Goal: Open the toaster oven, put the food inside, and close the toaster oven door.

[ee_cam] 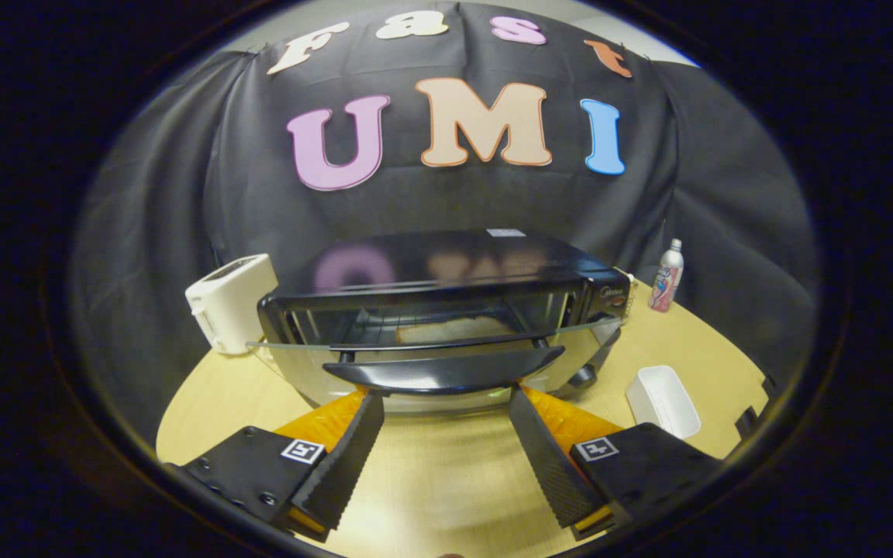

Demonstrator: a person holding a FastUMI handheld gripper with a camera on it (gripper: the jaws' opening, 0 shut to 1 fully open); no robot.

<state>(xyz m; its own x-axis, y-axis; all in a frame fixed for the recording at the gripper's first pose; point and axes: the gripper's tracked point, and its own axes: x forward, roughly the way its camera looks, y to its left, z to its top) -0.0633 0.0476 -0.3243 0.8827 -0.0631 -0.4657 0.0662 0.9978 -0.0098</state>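
Note:
A black toaster oven (446, 271) stands on the round wooden table (431, 480), straight ahead of my fingers. Its glass door (431, 356) hangs partly open, tilted toward me, with the dark bar handle (443, 374) along its upper edge. A pale slice of food (446, 329) lies on the rack inside. My gripper (446, 403) is open, its fingertips spread just under the door handle, one toward each end. Nothing is between the fingers.
A white pop-up toaster (229, 302) stands left of the oven. An empty white rectangular dish (663, 399) lies to the right of the oven, and a small bottle (666, 277) stands behind it near the table's far edge.

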